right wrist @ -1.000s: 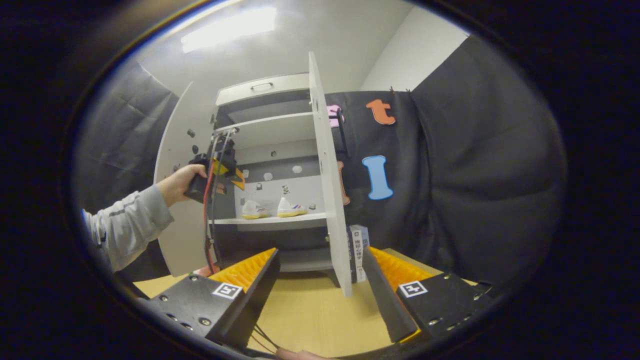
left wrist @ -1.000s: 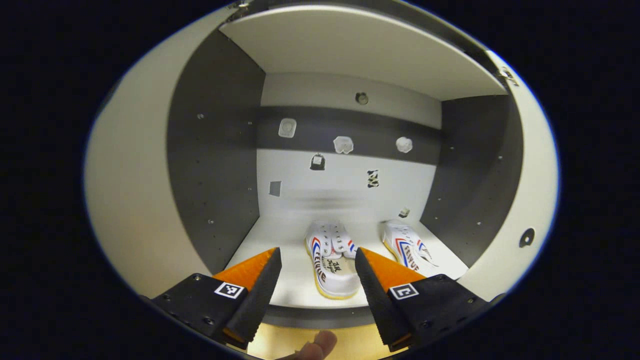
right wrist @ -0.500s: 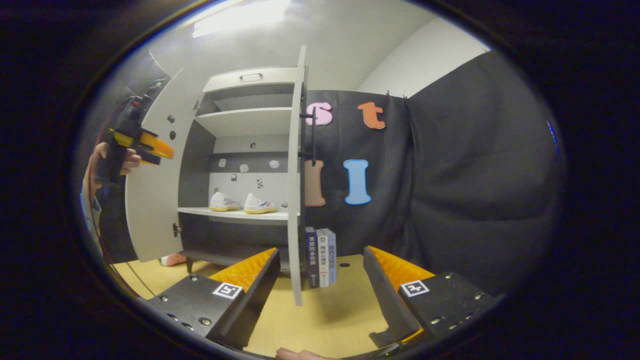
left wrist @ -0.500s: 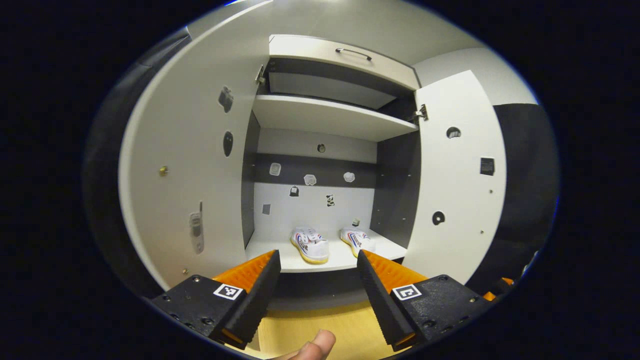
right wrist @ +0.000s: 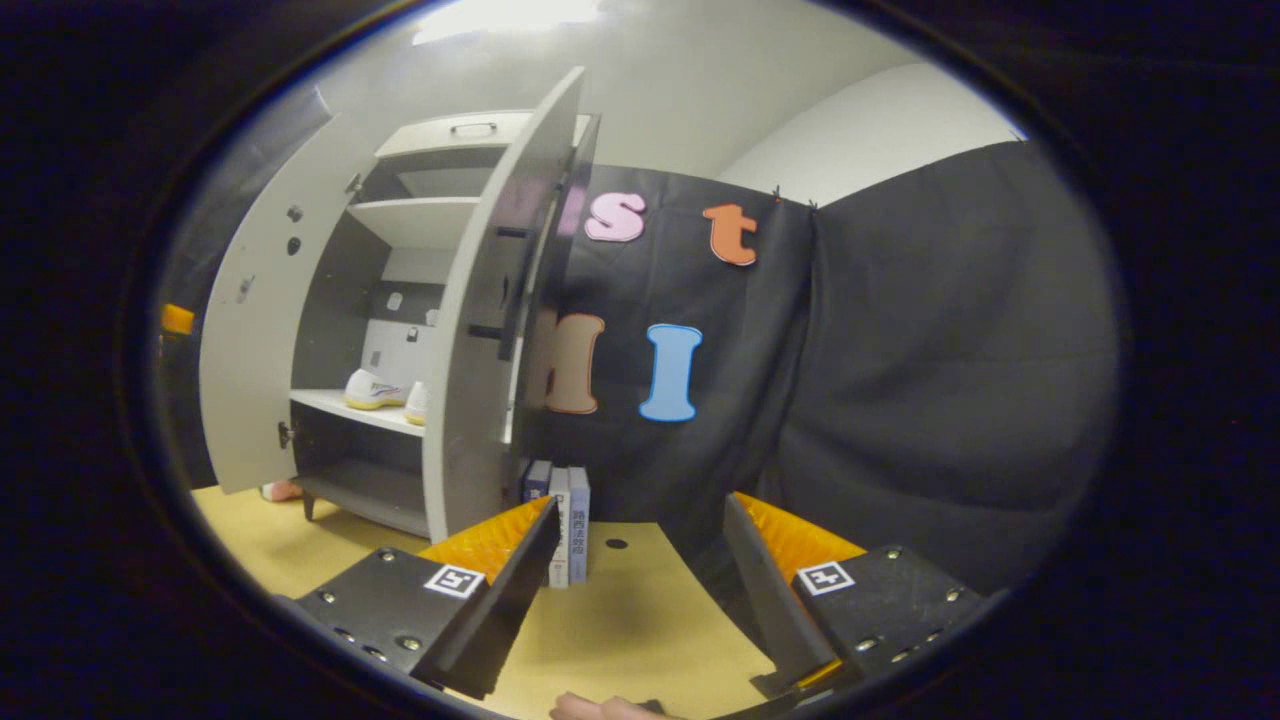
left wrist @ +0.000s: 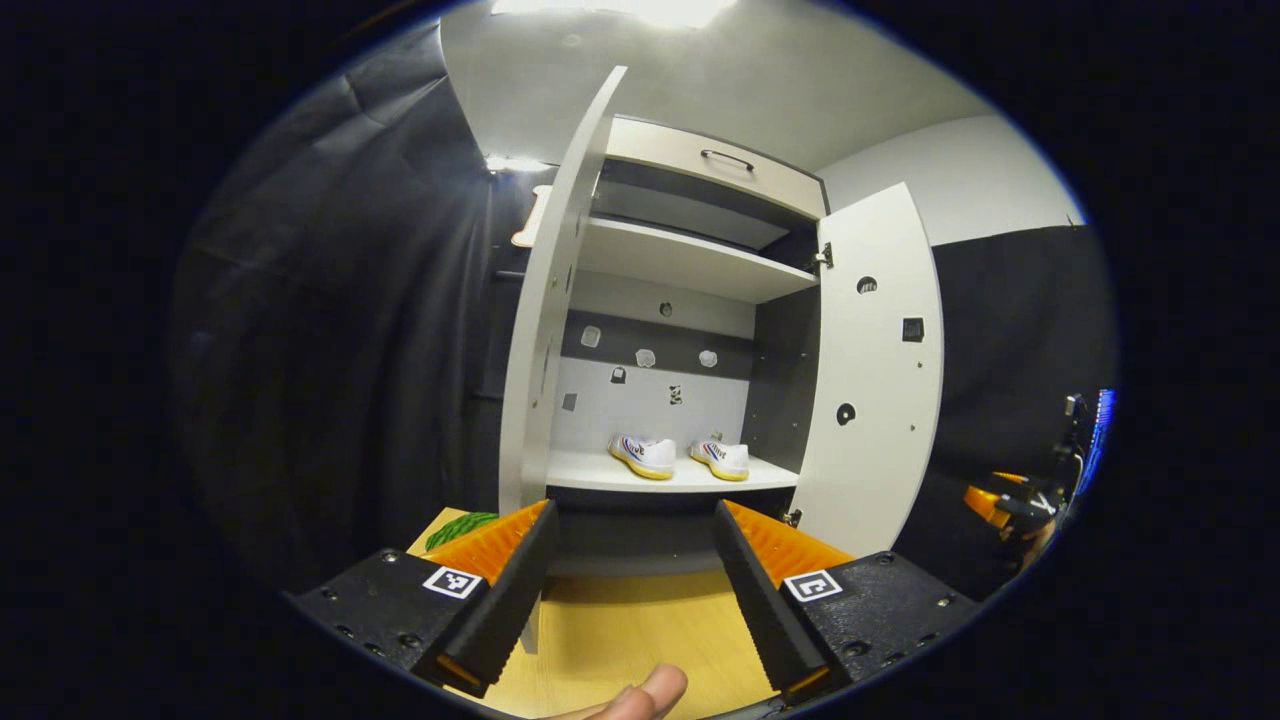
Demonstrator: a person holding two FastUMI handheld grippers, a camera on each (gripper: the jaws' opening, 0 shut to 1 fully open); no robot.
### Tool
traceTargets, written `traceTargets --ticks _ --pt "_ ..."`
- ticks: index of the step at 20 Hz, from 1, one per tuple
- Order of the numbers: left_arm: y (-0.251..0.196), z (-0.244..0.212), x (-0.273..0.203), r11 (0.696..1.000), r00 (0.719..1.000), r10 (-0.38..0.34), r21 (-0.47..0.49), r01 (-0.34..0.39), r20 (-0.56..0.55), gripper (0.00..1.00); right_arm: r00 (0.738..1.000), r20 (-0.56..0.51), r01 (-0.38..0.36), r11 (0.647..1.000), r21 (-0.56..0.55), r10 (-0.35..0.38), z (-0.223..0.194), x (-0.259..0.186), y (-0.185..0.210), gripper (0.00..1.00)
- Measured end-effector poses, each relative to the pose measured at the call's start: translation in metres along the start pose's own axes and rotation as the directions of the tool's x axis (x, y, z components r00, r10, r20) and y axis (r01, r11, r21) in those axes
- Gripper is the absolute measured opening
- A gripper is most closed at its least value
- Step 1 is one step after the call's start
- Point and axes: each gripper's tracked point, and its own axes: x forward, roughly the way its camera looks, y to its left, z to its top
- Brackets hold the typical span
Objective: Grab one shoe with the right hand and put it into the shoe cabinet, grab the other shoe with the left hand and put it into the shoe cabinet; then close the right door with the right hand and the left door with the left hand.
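Observation:
Two white shoes with yellow soles, one (left wrist: 645,455) beside the other (left wrist: 722,458), stand on the middle shelf (left wrist: 670,482) of the shoe cabinet. Both doors are open: the left door (left wrist: 545,300) shows edge-on, the right door (left wrist: 875,370) swings outward. My left gripper (left wrist: 632,510) is open and holds nothing, well back from the cabinet. In the right gripper view my right gripper (right wrist: 640,510) is open and holds nothing, low over the floor outside the right door (right wrist: 490,300). That door partly hides one shoe (right wrist: 415,400); the other shoe (right wrist: 372,390) shows whole.
Several books (right wrist: 565,510) stand on the wooden floor (right wrist: 620,620) against the cabinet's right side. A green object (left wrist: 462,528) lies at the foot of the left door. Black cloth walls close in both sides. A hand with the right gripper (left wrist: 1000,500) shows far right.
My left gripper has drawn back out of the cabinet and shifted left, so the left door now shows edge-on. My right gripper has swung round to the right door's outer side. The shoes stayed put.

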Motion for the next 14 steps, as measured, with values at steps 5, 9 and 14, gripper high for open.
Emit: traceTargets --ticks 5,9,14 --pt "0.011 -0.020 -0.026 1.000 1.000 -0.006 0.001 0.006 0.003 0.94 0.996 -0.090 0.015 0.995 0.097 -0.006 0.005 0.058 -0.020 0.98" --pt "0.017 -0.031 -0.039 0.999 1.000 -0.028 0.022 0.028 -0.008 0.94 0.990 -0.140 0.001 0.993 0.119 0.016 0.023 0.094 -0.014 0.98" --pt "0.037 -0.042 -0.045 0.999 0.999 -0.023 0.026 0.024 -0.025 0.94 0.993 -0.115 0.042 0.994 0.100 -0.030 0.068 0.116 -0.010 0.98"
